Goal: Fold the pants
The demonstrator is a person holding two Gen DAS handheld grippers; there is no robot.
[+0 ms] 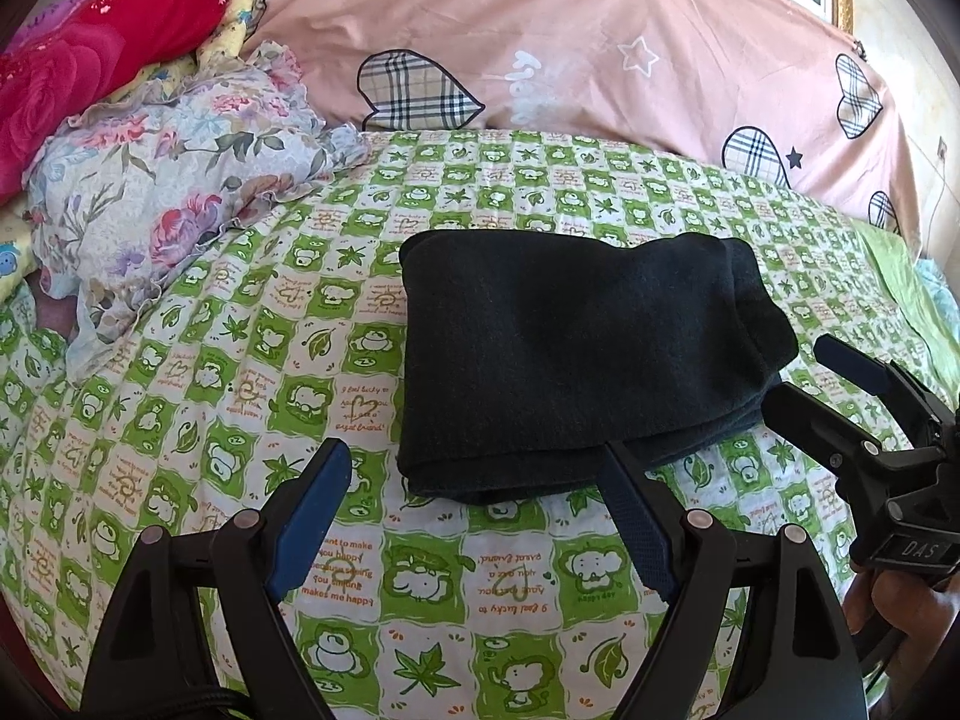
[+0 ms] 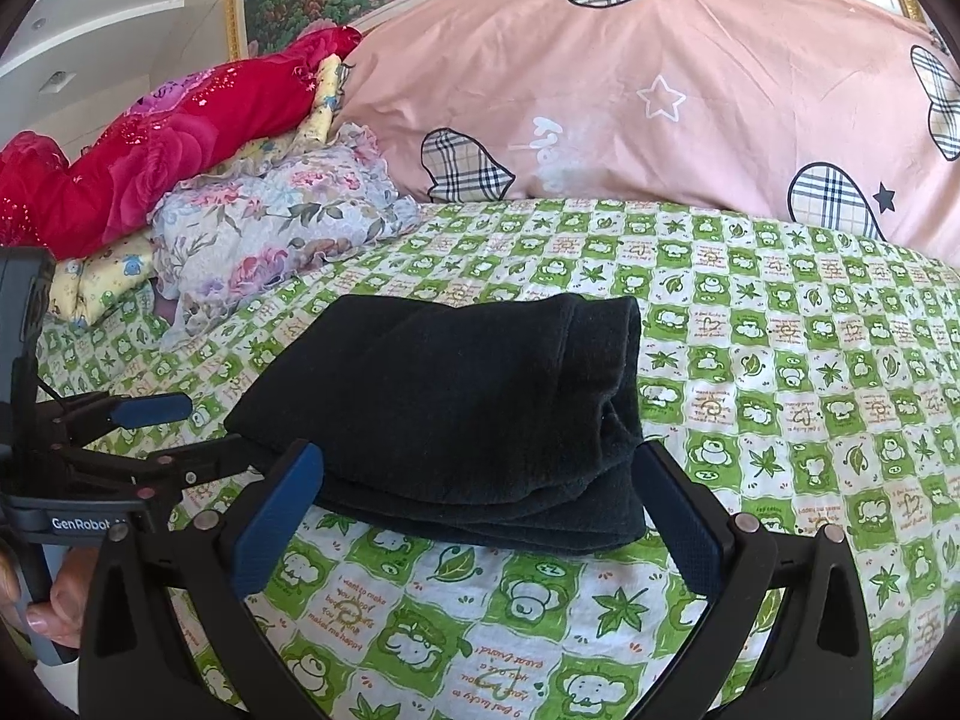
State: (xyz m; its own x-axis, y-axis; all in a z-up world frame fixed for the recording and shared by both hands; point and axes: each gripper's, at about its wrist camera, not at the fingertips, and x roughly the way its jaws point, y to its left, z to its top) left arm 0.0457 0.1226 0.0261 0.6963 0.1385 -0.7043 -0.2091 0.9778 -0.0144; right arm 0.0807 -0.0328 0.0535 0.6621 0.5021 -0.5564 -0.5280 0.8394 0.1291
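The black pants point(image 1: 576, 354) are seen folded into a compact stack on the green checked bedsheet point(image 1: 240, 360). Both the left gripper point(image 1: 474, 516) and right gripper point(image 2: 474, 516) are held apart, empty; edges should be squared gently.

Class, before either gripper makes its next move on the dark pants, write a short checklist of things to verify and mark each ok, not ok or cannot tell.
1. Pants folded into a compact bundle: ok.
2. Left gripper open, holding nothing: ok.
3. Right gripper open, holding nothing: ok.
4. Bundle edges aligned: not ok, layers at the right end look uneven.
5. Green bedsheet around bundle free of clutter: ok.
6. Floral cloth apart from pants: ok.
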